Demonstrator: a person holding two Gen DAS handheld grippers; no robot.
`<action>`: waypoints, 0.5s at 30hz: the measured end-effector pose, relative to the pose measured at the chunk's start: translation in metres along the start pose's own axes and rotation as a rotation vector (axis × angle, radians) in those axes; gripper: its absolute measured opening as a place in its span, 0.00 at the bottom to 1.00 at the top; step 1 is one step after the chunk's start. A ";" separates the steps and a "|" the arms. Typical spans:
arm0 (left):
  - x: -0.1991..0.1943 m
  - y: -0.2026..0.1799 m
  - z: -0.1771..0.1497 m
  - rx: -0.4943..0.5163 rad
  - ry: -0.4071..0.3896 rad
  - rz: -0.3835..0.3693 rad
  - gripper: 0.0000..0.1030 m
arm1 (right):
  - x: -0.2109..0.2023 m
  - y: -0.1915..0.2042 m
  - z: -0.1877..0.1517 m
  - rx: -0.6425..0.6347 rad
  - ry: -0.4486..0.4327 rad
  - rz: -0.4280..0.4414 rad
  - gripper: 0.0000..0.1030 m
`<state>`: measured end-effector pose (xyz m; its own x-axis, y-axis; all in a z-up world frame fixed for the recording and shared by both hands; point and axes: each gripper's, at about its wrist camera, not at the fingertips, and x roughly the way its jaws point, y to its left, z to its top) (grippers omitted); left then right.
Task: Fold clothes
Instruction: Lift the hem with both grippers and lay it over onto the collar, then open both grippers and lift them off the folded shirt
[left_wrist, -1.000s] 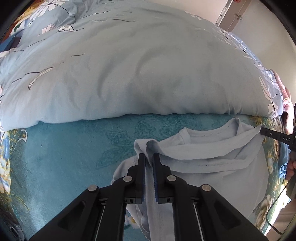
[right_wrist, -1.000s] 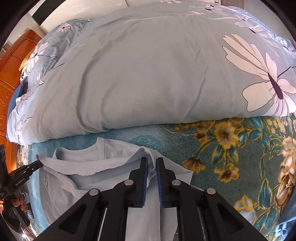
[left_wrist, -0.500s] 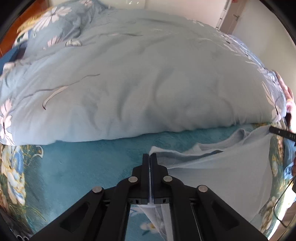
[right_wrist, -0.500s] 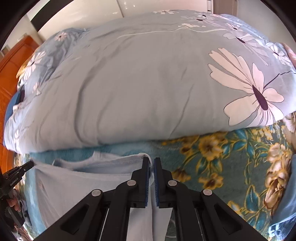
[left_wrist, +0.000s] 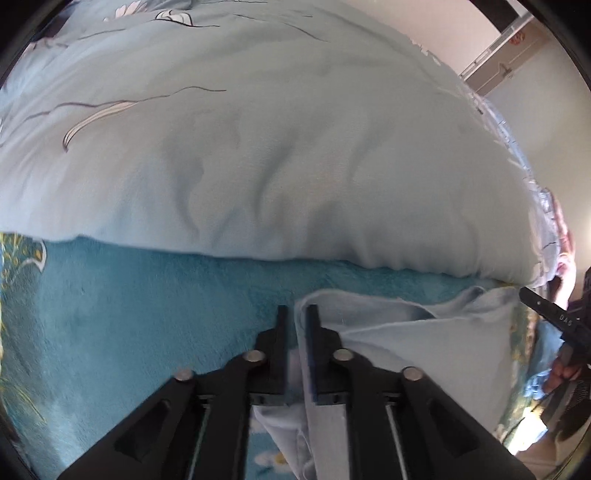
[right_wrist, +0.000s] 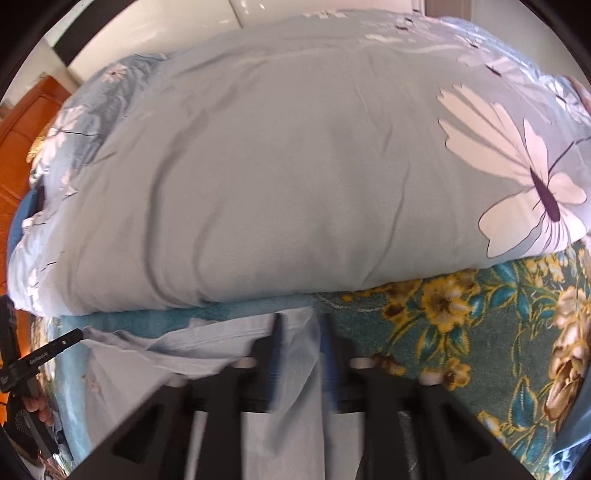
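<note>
Nearest the left wrist camera, the left gripper stands at about 6 o'clock with its jaws opening, a narrow gap between them; a fold of the pale blue T-shirt runs up through that gap and lies against the right-hand finger, loose rather than pressed. In the right wrist view the right gripper is also at 6 o'clock, blurred, its jaws opening wider, and a strip of the same T-shirt lies between them with no pad seen bearing on it. The garment is spread flat on the teal floral blanket, stretching from the left gripper toward 3 o'clock, where the tip of the other gripper touches its far corner. Judging from the way it drapes and wrinkles, the shirt is light, thin and limp: it will sag wherever it is unsupported, slide little on the plush blanket, and cannot be pushed, only pulled or lifted. The doubled upper edge, near the shoulder seams at each side, looks the best place to take hold, since the layers there give the pads something thicker to pinch and two matched grips would keep the cloth taut. Farther off, from 9 to 3 o'clock, a bulky light blue duvet with white flower prints lies just beyond the shirt's upper edge, close enough to crowd any forward fold. An orange wooden headboard shows at 9 o'clock.
</note>
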<state>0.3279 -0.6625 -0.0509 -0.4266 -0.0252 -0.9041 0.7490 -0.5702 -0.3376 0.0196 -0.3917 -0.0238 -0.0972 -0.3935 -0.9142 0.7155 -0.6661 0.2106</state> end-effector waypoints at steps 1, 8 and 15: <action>-0.008 0.001 -0.007 -0.005 -0.011 -0.020 0.37 | -0.008 0.000 -0.004 -0.006 -0.018 0.011 0.44; -0.039 0.008 -0.098 -0.062 -0.012 -0.136 0.43 | -0.051 -0.033 -0.098 0.060 -0.009 0.077 0.44; -0.045 0.033 -0.184 -0.221 0.037 -0.163 0.45 | -0.045 -0.060 -0.191 0.161 0.113 0.086 0.44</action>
<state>0.4643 -0.5291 -0.0697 -0.5349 0.0840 -0.8407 0.7662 -0.3711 -0.5246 0.1130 -0.2126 -0.0611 0.0445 -0.3859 -0.9214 0.5975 -0.7289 0.3342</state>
